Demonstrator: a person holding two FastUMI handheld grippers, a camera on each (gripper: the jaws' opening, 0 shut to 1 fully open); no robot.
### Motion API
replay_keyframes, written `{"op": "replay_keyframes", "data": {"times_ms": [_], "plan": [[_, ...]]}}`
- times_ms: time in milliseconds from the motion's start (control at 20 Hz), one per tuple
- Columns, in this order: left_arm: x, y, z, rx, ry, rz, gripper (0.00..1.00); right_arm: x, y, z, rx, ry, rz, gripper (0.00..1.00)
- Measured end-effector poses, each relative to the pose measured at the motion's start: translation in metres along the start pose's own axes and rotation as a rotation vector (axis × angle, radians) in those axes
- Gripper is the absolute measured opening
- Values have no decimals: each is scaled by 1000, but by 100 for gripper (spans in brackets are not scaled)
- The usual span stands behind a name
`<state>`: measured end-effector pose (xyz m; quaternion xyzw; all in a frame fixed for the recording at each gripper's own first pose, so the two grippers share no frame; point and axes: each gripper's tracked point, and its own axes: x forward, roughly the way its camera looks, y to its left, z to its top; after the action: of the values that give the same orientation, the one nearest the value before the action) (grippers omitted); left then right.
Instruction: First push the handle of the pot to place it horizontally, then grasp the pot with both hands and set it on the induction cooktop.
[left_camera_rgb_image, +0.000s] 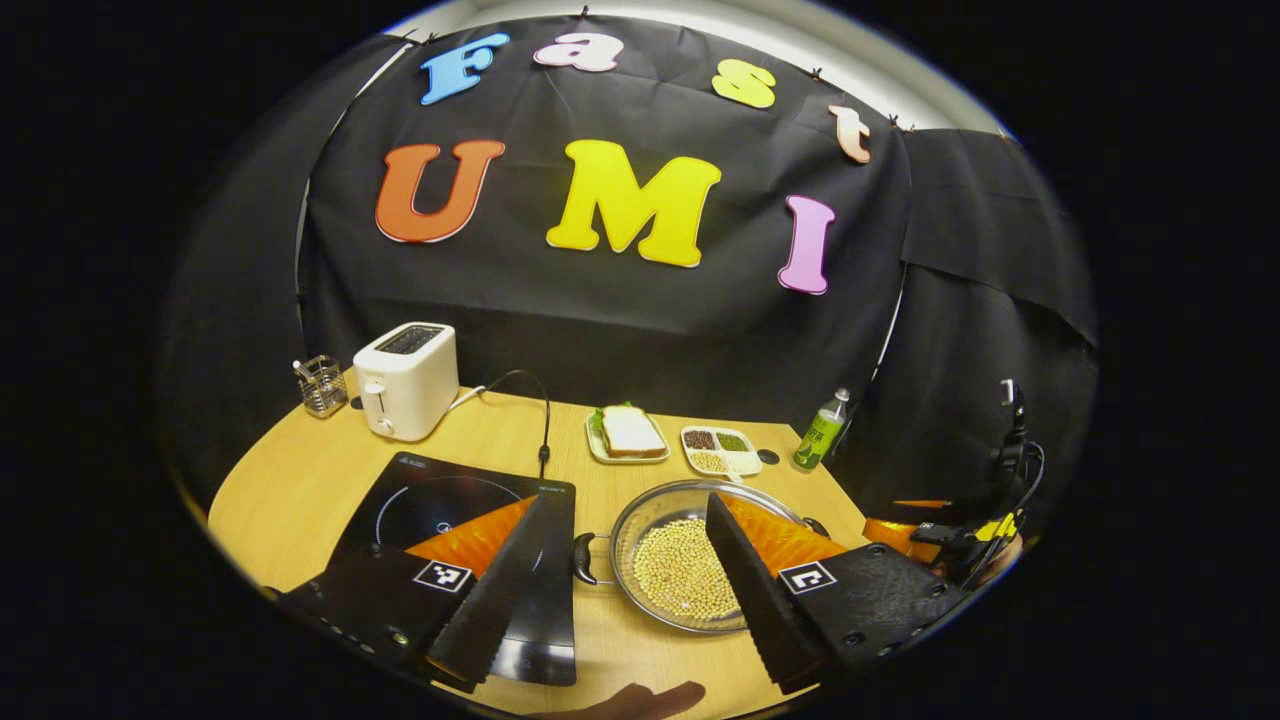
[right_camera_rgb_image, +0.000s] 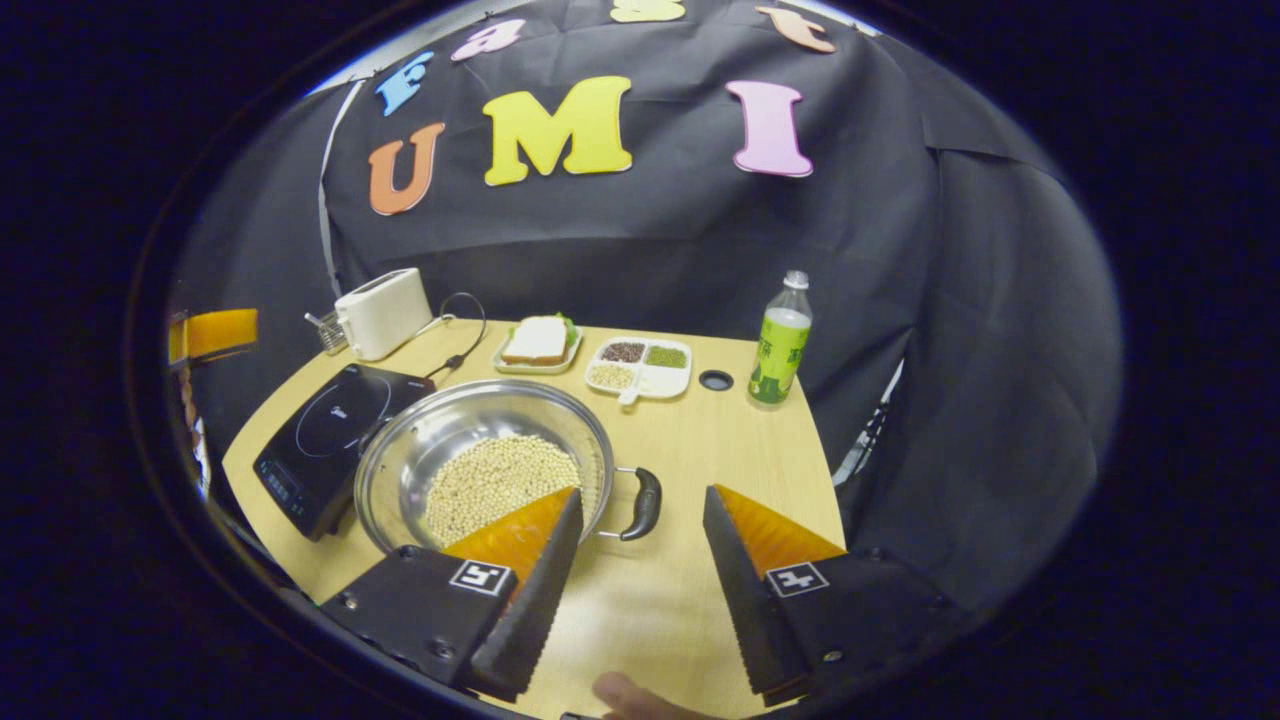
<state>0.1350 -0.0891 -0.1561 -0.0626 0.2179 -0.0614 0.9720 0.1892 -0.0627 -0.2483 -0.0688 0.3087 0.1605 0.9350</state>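
Left gripper view: the left gripper (left_camera_rgb_image: 620, 590) is wide open, empty, above the shallow steel pot of beans (left_camera_rgb_image: 690, 565), which sits on the wooden tabletop (left_camera_rgb_image: 300, 490) beside the black induction cooktop (left_camera_rgb_image: 450, 510); its near black handle (left_camera_rgb_image: 583, 558) faces the cooktop.

Right gripper view: the right gripper (right_camera_rgb_image: 640, 580) is wide open, empty, near the pot's other handle (right_camera_rgb_image: 640, 505) toward the tabletop's front edge. Risk: uneven lifting tilts the pot and spills beans.

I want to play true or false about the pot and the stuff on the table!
1. The pot has beans in it. True.
2. The pot sits on the cooktop. False: it stands on the table beside it.
3. The right claw is squeezing the pot handle. False: it is open, and the handle lies between its fingers.
4. A green bottle stands on the table. True.
5. The toaster is lying on its side. False: it stands upright.
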Motion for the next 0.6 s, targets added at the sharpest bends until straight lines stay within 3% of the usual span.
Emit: {"op": "replay_keyframes", "data": {"times_ms": [100, 300, 600], "plan": [[17, 5, -13, 16, 51, 17, 96, 7, 2, -1, 20, 31, 7, 87], [49, 8, -47, 12, 194, 30, 96, 29, 1, -6, 56, 85, 0, 83], [84, 22, -90, -8, 314, 61, 95, 62, 3, -17, 120, 128, 4, 82]]}}
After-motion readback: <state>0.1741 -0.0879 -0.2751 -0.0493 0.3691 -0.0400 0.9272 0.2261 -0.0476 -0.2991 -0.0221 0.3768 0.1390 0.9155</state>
